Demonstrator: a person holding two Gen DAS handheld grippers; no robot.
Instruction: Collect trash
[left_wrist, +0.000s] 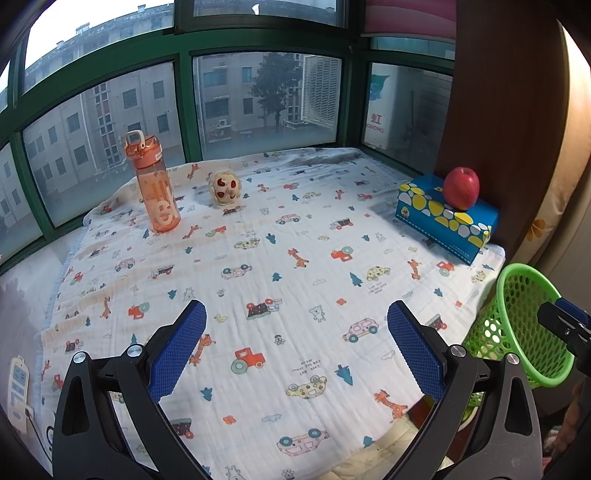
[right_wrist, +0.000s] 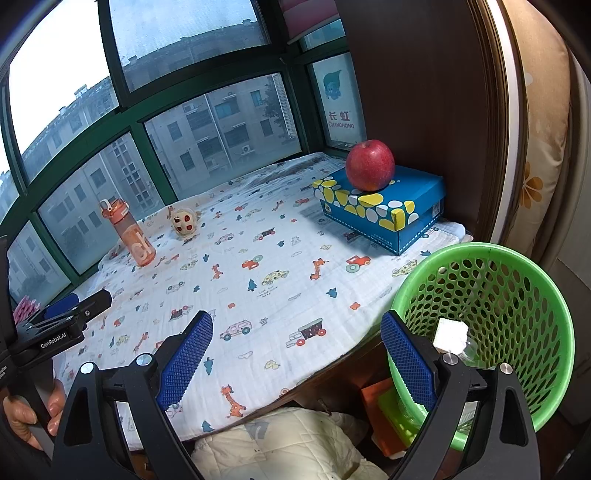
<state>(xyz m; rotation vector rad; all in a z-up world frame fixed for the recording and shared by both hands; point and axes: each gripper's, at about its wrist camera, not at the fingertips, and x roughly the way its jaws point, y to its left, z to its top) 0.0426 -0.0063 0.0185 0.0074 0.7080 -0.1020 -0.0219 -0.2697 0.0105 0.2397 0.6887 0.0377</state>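
Note:
A green mesh basket (right_wrist: 532, 295) stands off the table's right front corner, with a white crumpled paper (right_wrist: 450, 334) lying inside it. My right gripper (right_wrist: 297, 320) is open and empty over the table's front edge, and its right finger (right_wrist: 406, 354) overlaps the basket's near rim. My left gripper (left_wrist: 297, 315) is open and empty above the printed cloth (left_wrist: 295, 240). The basket (left_wrist: 517, 273) shows at the left wrist view's right edge. A small cream round thing with red patches (left_wrist: 224, 187) lies at the far side near the window.
An orange water bottle (left_wrist: 157, 184) stands upright at the far left. A red apple (left_wrist: 461, 188) rests on a blue tissue box (left_wrist: 443, 221) at the far right against a brown panel. A hand (right_wrist: 29, 410) holds the left gripper's handle. Below the table edge lies a quilted fabric (right_wrist: 277, 443).

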